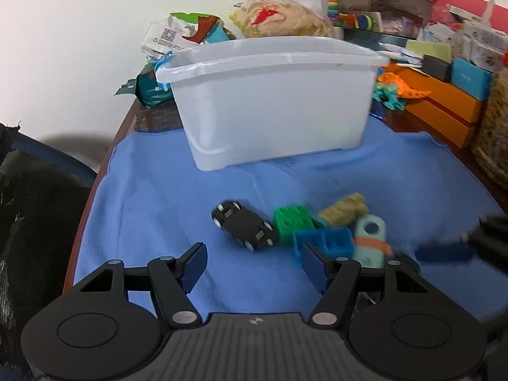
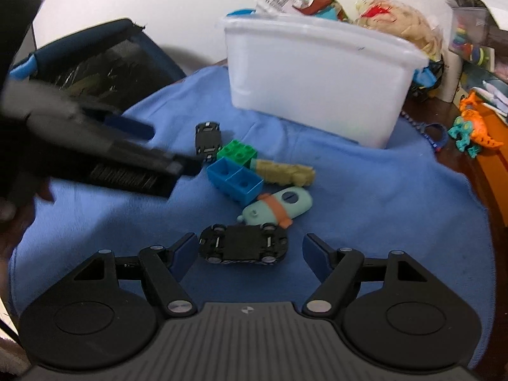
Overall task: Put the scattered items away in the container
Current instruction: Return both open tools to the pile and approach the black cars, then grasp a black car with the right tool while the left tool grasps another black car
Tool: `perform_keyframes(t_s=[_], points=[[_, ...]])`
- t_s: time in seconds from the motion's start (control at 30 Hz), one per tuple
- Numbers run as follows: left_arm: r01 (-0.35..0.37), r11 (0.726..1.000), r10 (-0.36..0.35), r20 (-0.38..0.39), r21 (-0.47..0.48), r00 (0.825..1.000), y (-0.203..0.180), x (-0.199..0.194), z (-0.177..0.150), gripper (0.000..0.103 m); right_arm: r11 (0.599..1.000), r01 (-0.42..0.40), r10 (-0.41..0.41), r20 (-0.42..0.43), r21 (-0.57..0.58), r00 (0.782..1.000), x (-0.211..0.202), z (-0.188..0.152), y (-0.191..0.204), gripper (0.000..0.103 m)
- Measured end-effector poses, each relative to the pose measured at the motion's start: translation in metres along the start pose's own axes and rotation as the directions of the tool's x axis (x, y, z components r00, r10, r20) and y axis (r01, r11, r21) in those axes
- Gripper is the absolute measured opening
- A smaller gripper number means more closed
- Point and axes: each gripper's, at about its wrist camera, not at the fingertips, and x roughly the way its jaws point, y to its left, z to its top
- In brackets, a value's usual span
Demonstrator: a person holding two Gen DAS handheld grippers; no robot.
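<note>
My right tongs (image 2: 247, 254) stand apart with an upturned black toy car (image 2: 243, 247) between the pads, neither pad pressing it. My left tongs (image 1: 250, 262) gape too, holding nothing, above the blue cloth (image 1: 158, 209) near a second black car (image 1: 243, 226). Green block (image 2: 238, 151), blue block (image 2: 235, 180) and teal toy (image 2: 275, 209) lie clustered on the cloth before the white tub (image 2: 317, 79) on the counter (image 1: 123, 127)
</note>
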Motion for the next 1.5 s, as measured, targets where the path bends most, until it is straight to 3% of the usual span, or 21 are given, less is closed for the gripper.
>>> perform_keyframes(t_s=[0.13, 0.2, 0.33, 0.43, 0.63, 0.77, 0.87, 1.13, 1.3, 1.5], points=[[-0.016, 0.999, 0.015, 0.026, 0.05, 1.0, 0.006, 0.015, 0.008, 0.069, 1.0, -0.015, 0.015, -0.002, -0.025, 1.0, 0.005, -0.004, 0.007, 0.074], [-0.027, 0.998, 0.027, 0.0, 0.061, 1.0, 0.011, 0.024, 0.01, 0.069, 0.999, -0.007, 0.007, 0.003, -0.048, 1.0, 0.005, -0.006, 0.01, 0.071], [-0.032, 0.999, 0.032, -0.039, 0.002, 0.999, 0.022, 0.032, 0.008, 0.069, 1.0, 0.001, -0.001, -0.003, -0.023, 1.0, 0.006, -0.005, 0.006, 0.069], [0.003, 0.999, -0.005, -0.04, -0.035, 0.999, 0.021, 0.038, 0.008, 0.069, 1.0, 0.01, -0.01, -0.005, -0.003, 1.0, 0.008, -0.004, 0.002, 0.069], [0.029, 1.0, -0.028, -0.021, 0.009, 0.999, 0.002, 0.045, 0.022, 0.069, 1.0, 0.027, -0.027, -0.006, -0.002, 1.0, 0.011, -0.001, 0.001, 0.069], [0.026, 1.0, -0.026, -0.064, 0.003, 0.998, 0.009, 0.053, 0.019, 0.043, 0.998, 0.059, -0.059, -0.001, -0.01, 0.998, 0.012, 0.0, -0.003, 0.069], [0.031, 0.999, -0.033, -0.078, -0.029, 0.996, 0.023, 0.051, 0.014, 0.039, 0.997, 0.075, -0.075, -0.001, 0.019, 0.997, 0.011, 0.001, -0.012, 0.069], [0.022, 0.999, -0.024, -0.067, -0.028, 0.997, 0.028, 0.052, 0.011, 0.044, 0.995, 0.09, -0.091, 0.001, 0.044, 0.996, 0.016, 0.0, -0.022, 0.071], [0.039, 0.999, -0.04, -0.069, -0.006, 0.997, 0.025, 0.051, 0.012, 0.026, 0.996, 0.084, -0.084, 0.004, 0.029, 0.996, 0.015, 0.001, -0.02, 0.068], [0.058, 0.998, -0.058, -0.059, -0.006, 0.997, 0.025, 0.044, 0.014, 0.021, 0.996, 0.085, -0.086, 0.026, 0.033, 0.996, 0.008, 0.002, -0.02, 0.068]])
